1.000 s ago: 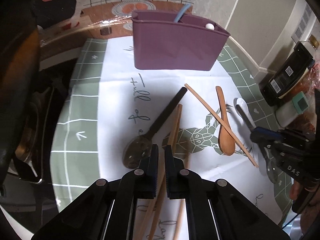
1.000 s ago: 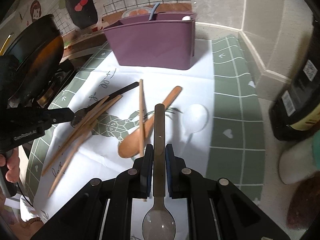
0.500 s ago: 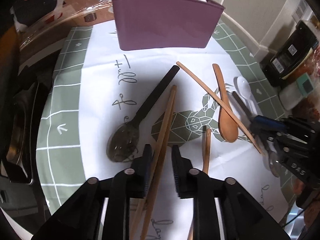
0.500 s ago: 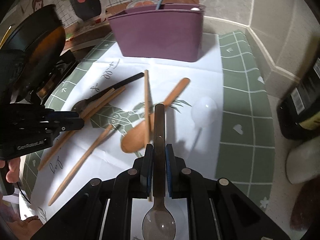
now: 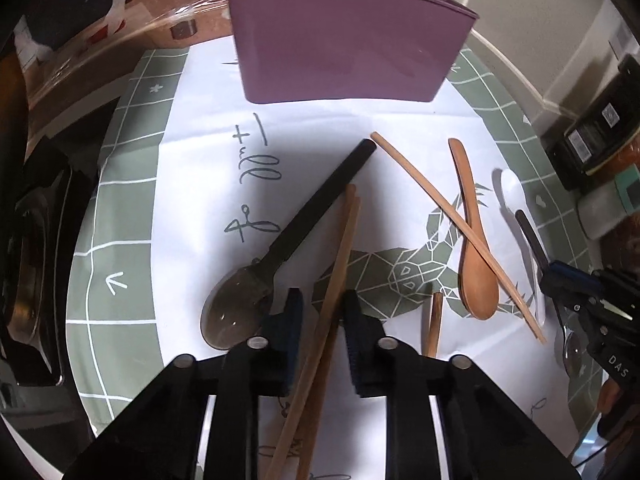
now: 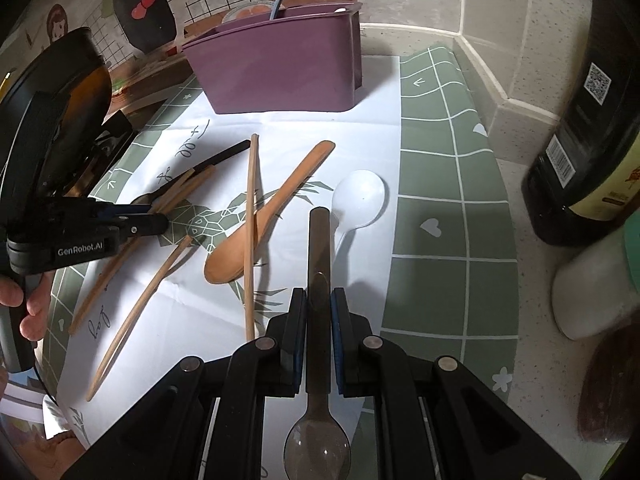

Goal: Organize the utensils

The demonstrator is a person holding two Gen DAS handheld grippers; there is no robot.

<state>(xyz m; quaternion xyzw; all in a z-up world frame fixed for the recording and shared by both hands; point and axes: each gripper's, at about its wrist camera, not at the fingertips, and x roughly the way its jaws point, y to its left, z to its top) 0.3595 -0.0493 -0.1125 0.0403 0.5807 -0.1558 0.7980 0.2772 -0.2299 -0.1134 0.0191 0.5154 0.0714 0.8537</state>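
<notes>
My left gripper (image 5: 322, 308) points down over a pair of wooden chopsticks (image 5: 340, 248) on the white mat. The pair lies between its closing jaws with a gap still showing on each side. Beside them lies a black-handled metal spoon (image 5: 312, 216). Further right are a wooden spoon (image 5: 474, 248) with a single chopstick (image 5: 452, 220) across it and a white plastic spoon (image 5: 514, 196). The purple utensil holder (image 5: 344, 40) stands at the back. My right gripper (image 6: 319, 300) is shut on a dark-handled metal spoon (image 6: 319, 248), its bowl toward the camera.
A green gridded mat (image 6: 440, 160) covers the counter. A dark bottle (image 6: 592, 120) and a white container (image 6: 592, 292) stand at the right, a frying pan (image 6: 60, 92) at the left. Another loose chopstick (image 6: 140, 308) lies near the front. A hand (image 6: 20, 304) holds the left gripper.
My left gripper has come down over the chopstick pair; its jaws went from shut to open around the pair, then narrowed. The right gripper keeps its spoon and has barely shifted.
</notes>
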